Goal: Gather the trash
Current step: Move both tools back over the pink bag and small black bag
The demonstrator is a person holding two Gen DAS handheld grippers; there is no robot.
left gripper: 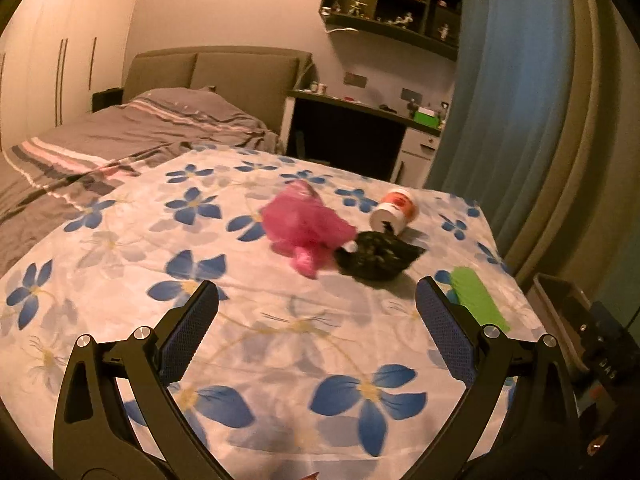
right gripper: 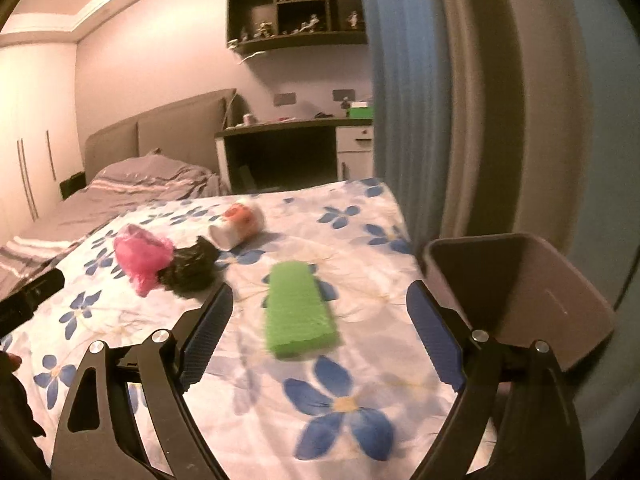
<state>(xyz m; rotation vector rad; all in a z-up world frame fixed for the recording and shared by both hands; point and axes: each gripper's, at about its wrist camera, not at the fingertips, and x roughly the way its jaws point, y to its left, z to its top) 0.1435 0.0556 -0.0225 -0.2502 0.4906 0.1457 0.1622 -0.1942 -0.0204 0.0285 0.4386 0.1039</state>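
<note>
- Trash lies scattered on the white bedspread printed with blue flowers (right gripper: 360,420): a flat green rectangular sponge-like block (right gripper: 298,314), a crumpled pink plastic bag (right gripper: 140,256), a crumpled black plastic bag (right gripper: 190,270) touching it, and a tipped-over white and orange paper cup (right gripper: 238,226) just beyond them.
- The green block lies straight ahead of the right gripper (right gripper: 320,332), between the lines of its two fingers, nearer than any other piece. Its long axis runs away from the gripper, roughly along the pointing direction, with one short end facing the camera.
- The right gripper's jaws stand wide apart with nothing between the pads; they are not yet around the block.
- A dark, open plastic bin (right gripper: 560,300) stands off the bed's right edge, just beside the right gripper's right finger, so I judge the block's trip would be short.
- The left gripper (left gripper: 316,328) is also wide open and empty. In its view the pink bag (left gripper: 304,228) and black bag (left gripper: 376,256) lie ahead and slightly right; the green block (left gripper: 476,300) lies beyond its right finger.
- The cup (left gripper: 394,212) lies on its side, its open mouth turned toward the black bag, its long axis slanting away to the right.
- My judgement: the right hand is better placed for the green block, the left for the bags.
</note>
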